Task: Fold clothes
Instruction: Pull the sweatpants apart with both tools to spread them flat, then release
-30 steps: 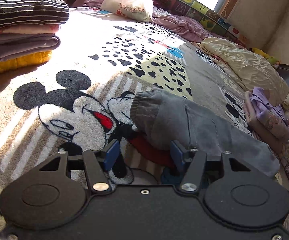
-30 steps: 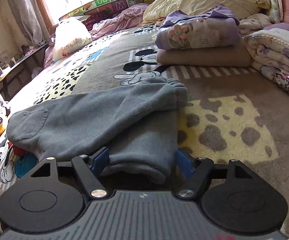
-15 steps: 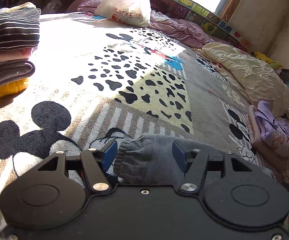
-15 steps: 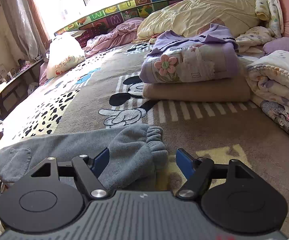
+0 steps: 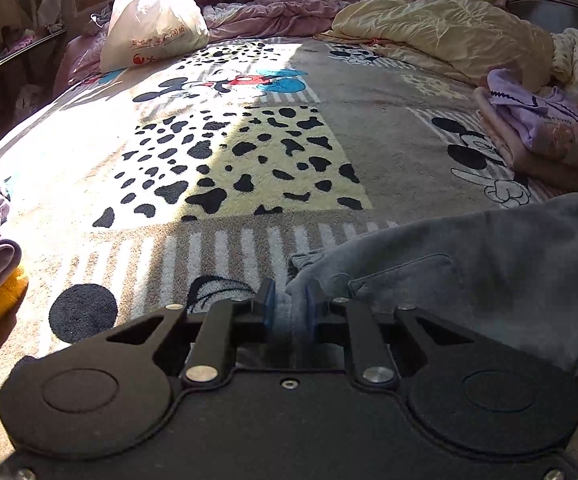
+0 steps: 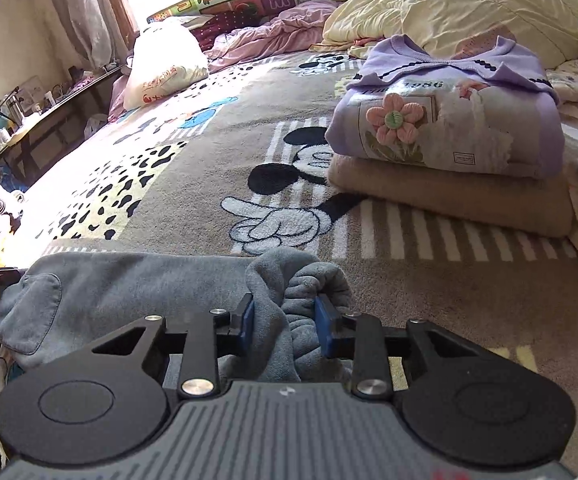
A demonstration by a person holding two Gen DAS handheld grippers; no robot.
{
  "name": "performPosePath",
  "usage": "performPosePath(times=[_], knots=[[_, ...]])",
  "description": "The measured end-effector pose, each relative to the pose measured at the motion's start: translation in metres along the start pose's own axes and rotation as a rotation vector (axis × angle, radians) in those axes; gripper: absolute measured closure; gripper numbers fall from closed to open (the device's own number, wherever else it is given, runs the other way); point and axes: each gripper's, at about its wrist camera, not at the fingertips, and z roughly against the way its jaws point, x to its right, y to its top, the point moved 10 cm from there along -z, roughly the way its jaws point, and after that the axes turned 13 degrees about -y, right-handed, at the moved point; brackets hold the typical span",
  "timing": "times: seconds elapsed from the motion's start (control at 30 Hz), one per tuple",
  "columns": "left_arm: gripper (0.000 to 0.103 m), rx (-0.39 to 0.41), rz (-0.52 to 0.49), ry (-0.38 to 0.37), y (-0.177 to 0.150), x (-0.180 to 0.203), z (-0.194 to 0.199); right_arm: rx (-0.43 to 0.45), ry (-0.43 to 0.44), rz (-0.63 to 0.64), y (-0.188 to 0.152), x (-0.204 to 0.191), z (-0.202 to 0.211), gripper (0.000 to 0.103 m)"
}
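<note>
The left gripper point(image 5: 289, 306) has its fingers clamped on the waistband edge of the grey sweatpants point(image 5: 489, 276). The right gripper point(image 6: 285, 320) has its fingers pinched on the bunched cuff end of the same garment point(image 6: 129, 288), which lies stretched between them near the bed's front edge, on the cartoon-print blanket point(image 5: 249, 152). Toward the bed's far left corner sits a white plastic bag point(image 5: 151, 24), tied shut, its contents hidden. A folded purple sweater point(image 6: 449, 120) rests on a tan blanket point(image 6: 449, 200) at the right side.
</note>
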Motion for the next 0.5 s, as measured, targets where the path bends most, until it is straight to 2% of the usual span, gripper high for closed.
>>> performPosePath(times=[0.1, 0.13, 0.23, 0.37, 0.5], knots=[[0.091, 0.039, -0.061, -0.034, -0.004, 0.012, 0.030, 0.072, 0.027, 0.001, 0.002, -0.001, 0.034, 0.081], [0.091, 0.042, -0.078, -0.040, -0.008, 0.015, 0.038, 0.093, 0.036, 0.001, 0.001, -0.001, 0.046, 0.087], [0.092, 0.040, -0.120, -0.070, -0.024, 0.026, 0.057, 0.135, 0.064, -0.003, -0.008, -0.001, 0.079, 0.096], [0.094, 0.002, -0.178, -0.080, -0.056, 0.040, 0.070, 0.107, 0.086, 0.001, -0.041, -0.003, 0.103, 0.096], [0.095, -0.029, -0.178, -0.074, -0.082, 0.044, 0.076, 0.051, 0.094, -0.017, -0.077, -0.001, 0.110, 0.096]])
